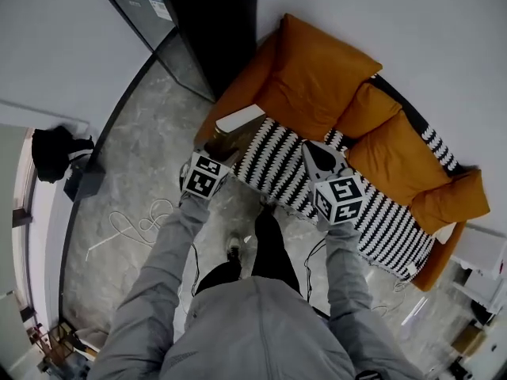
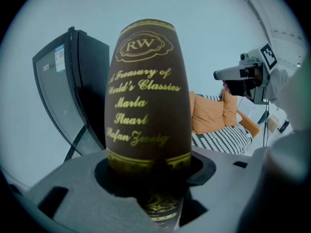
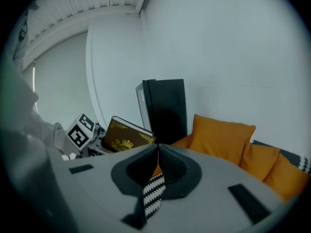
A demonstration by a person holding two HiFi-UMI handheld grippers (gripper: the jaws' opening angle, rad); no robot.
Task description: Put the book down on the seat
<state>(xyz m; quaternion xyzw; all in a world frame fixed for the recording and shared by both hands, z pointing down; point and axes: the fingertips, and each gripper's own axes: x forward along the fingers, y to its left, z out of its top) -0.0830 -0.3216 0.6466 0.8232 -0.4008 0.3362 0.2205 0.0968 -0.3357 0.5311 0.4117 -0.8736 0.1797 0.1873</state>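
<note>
Cabinet [image 1: 214, 22] left of sofa [image 1: 380, 212]; cushions [image 1: 317, 77] along the sofa's back; book [image 2: 148, 96] above its left end.

Smooth brown book [image 2: 148, 106], gilt lettering — matt orange cloth cushions [image 1: 317, 74], woven striped throw [image 1: 273, 161]

Left tool [image 2: 150, 178] clamped on brown book [image 2: 148, 91], spine upright; black cabinet [image 2: 73, 86] left, striped seat [image 2: 221, 140] right.

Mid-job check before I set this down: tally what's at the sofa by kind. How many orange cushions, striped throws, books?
Orange cushions: 4
Striped throw: 1
Book: 1
Total: 6
</note>
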